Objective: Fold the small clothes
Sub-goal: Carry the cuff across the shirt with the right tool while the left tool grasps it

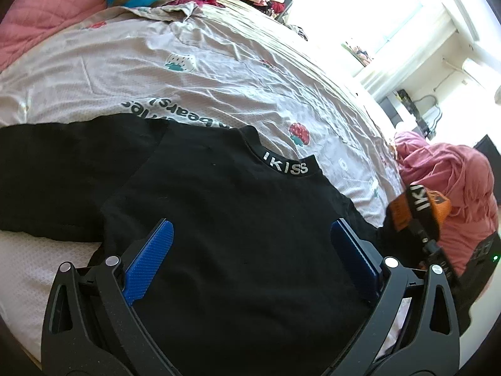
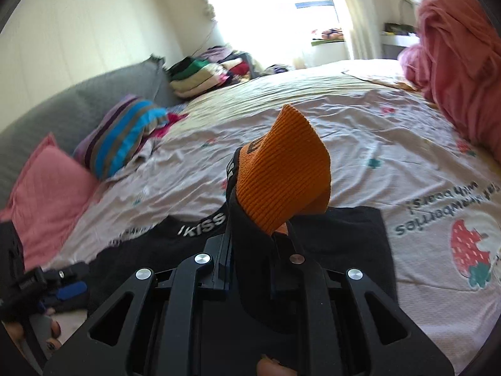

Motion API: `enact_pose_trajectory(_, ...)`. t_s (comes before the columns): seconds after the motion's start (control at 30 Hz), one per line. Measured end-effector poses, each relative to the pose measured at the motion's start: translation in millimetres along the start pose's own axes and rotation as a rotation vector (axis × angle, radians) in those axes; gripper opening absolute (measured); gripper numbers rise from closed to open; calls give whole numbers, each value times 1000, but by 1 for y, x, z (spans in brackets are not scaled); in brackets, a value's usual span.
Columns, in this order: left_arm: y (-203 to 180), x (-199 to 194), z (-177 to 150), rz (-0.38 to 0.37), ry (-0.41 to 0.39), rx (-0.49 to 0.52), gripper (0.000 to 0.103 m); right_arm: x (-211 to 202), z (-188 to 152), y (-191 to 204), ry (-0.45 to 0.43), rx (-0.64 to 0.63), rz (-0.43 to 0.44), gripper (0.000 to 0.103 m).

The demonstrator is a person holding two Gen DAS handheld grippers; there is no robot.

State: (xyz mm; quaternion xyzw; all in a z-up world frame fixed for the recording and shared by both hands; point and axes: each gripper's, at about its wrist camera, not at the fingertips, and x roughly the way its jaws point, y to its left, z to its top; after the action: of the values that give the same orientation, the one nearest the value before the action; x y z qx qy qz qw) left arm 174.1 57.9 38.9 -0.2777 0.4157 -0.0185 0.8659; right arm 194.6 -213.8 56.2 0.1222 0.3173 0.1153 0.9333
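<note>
Left sleeve (image 1: 62, 169) of the black shirt (image 1: 238, 219) lies spread out flat on the bedsheet (image 1: 188, 72), not folded yet. Left gripper (image 1: 250, 250) hovers over the shirt body, blue pads wide apart, nothing between them. Collar (image 1: 286, 166) points away toward the far side of the bed. Right gripper (image 2: 250, 238) is clamped nearly closed on the shirt's right sleeve, orange cuff (image 2: 288, 169) sticking up past the jaws, lifted off the bed. Looks like the first sleeve fold is only starting; other sleeve and body folds remain. No containers in view; folded clothes stack (image 2: 200, 75) sits loose on the far bed corner.
</note>
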Motion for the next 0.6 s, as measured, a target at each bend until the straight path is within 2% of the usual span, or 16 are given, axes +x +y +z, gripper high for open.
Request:
enact_pose_trajectory(0.37, 24, 2, 0, -33, 16, -56, 95, 45, -33, 74, 64, -236, -20, 15)
enact_pose_trajectory(0.6, 39, 6, 0, -72, 35, -99, 95, 77, -60, 107, 148, -332, 1, 17)
